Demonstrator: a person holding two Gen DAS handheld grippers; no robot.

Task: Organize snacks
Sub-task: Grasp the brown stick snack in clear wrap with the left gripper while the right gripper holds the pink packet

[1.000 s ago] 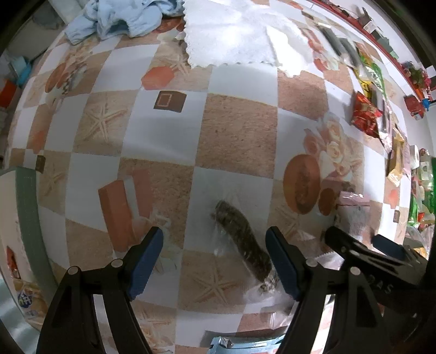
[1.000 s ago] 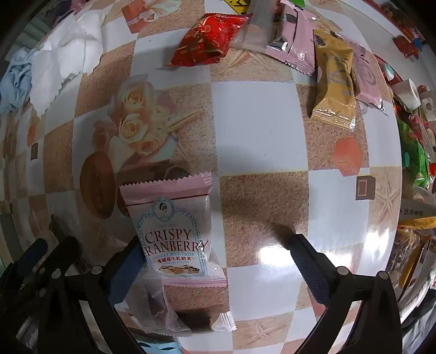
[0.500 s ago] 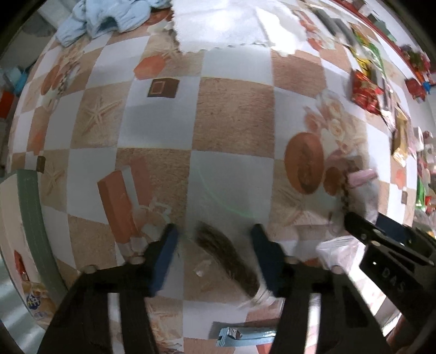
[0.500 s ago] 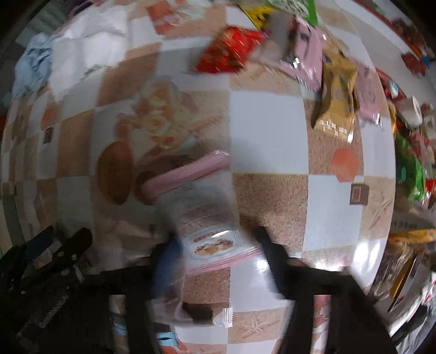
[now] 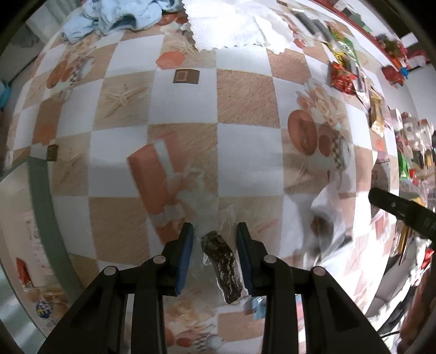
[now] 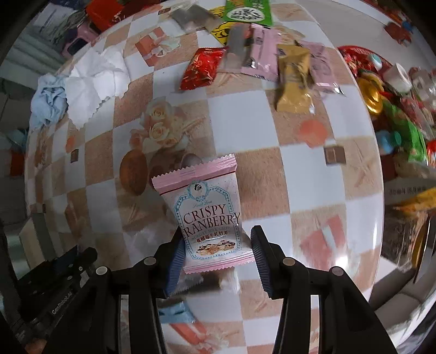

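Observation:
In the left wrist view a dark brown snack bar (image 5: pixel 222 268) in a clear wrapper sits between the blue pads (image 5: pixel 186 256) of my left gripper (image 5: pixel 215 256). Its jaws are closing and pinch the wrapper, and the bar hangs just above the checkered tablecloth (image 5: pixel 245 152). My right gripper (image 6: pixel 216 258) is shut on the lower end of a pink "Crispy Cranberry" packet (image 6: pixel 209 207), which is tilted up off the cloth. The right gripper's black body (image 5: pixel 397 208) shows at the right edge of the left view. The left gripper's body (image 6: pixel 68 277) shows at lower left of the right view.
A row of snacks lies at the far side: red packet (image 6: pixel 201 68), pink packets (image 6: pixel 261 54), gold packet (image 6: pixel 294 79), green packet (image 6: pixel 248 11). White cloth (image 6: pixel 95 81) and blue cloth (image 6: pixel 49 100) lie far left. A blue-wrapped snack (image 6: pixel 174 313) lies under my right gripper. Clutter lines the table's right edge.
Both grippers stood open around their snacks and have closed on them. The pink packet has come up off the table; the dark bar has travelled across the cloth with my left gripper.

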